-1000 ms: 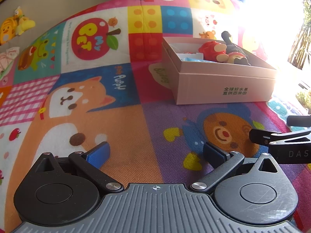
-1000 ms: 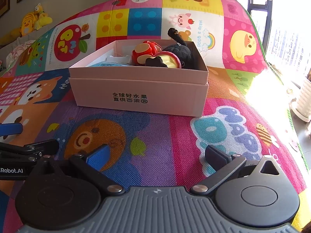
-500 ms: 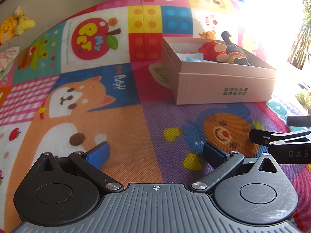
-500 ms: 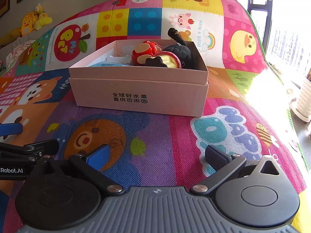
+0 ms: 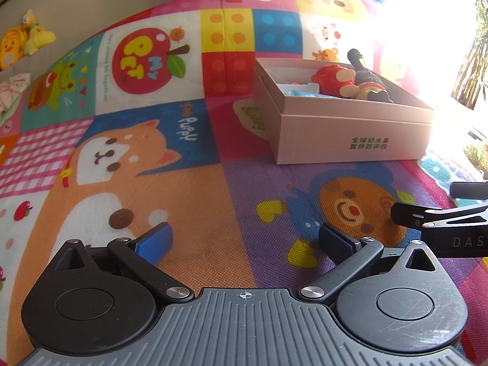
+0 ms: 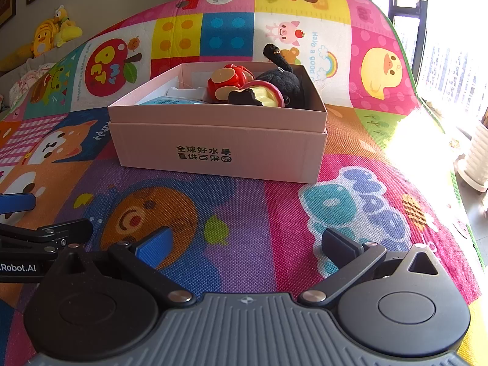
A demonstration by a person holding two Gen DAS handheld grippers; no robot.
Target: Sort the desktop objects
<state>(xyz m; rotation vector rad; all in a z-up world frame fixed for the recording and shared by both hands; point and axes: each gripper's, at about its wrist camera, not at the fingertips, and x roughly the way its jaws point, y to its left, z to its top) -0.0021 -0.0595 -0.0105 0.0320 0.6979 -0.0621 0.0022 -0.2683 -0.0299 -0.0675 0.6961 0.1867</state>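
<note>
A pink cardboard box (image 6: 218,149) (image 5: 353,134) stands on the colourful play mat. Inside it lie a red toy (image 6: 227,82) (image 5: 332,79), a black plush toy (image 6: 283,76) (image 5: 370,79) and something light blue (image 6: 170,101). My left gripper (image 5: 244,238) rests low over the mat, open and empty, to the front left of the box. My right gripper (image 6: 244,241) is open and empty too, in front of the box. Each gripper shows at the edge of the other's view.
The play mat (image 5: 183,183) covers the whole surface. Yellow plush toys (image 6: 48,35) sit against the wall at the far left. Bright window light floods the right side, with a white pot (image 6: 475,158) beyond the mat's right edge.
</note>
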